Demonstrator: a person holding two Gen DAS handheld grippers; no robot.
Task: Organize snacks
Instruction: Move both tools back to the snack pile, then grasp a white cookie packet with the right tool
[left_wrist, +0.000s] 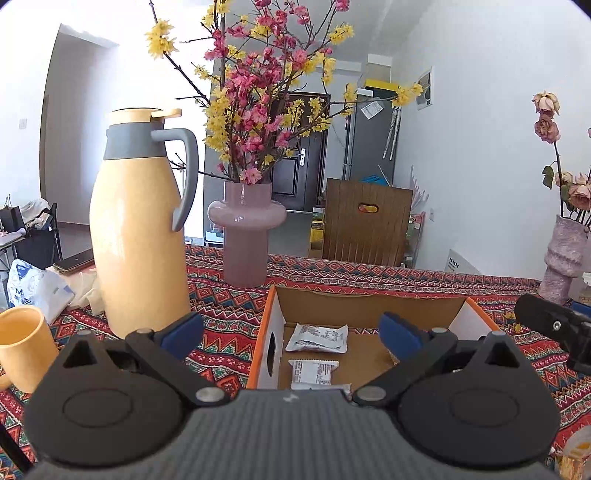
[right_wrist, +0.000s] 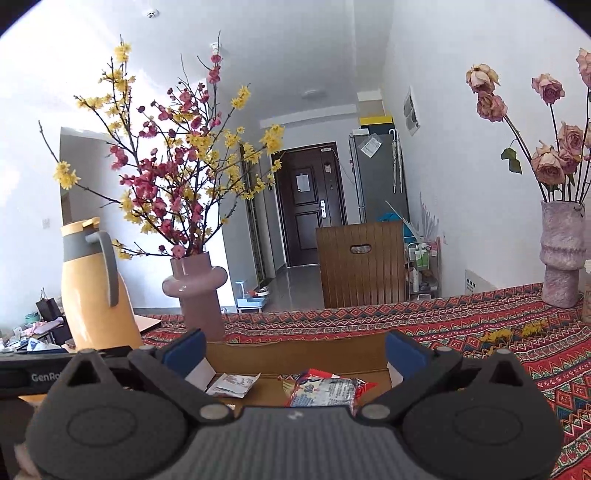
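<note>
Left gripper (left_wrist: 291, 332) hides 1 packet (left_wrist: 320, 386).

Place: a lived-in home, dining area
Signs: front door (right_wrist: 308, 206), fridge (right_wrist: 376, 177), flower vase (left_wrist: 245, 236), thermos jug (left_wrist: 138, 229), patterned cloth on counter (right_wrist: 480, 317)

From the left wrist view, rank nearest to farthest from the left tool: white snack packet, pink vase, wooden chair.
1. White snack packet, in the cardboard box, just ahead of the left tool.
2. Pink vase, on the table beyond the box, left.
3. Wooden chair, behind the table.
</note>
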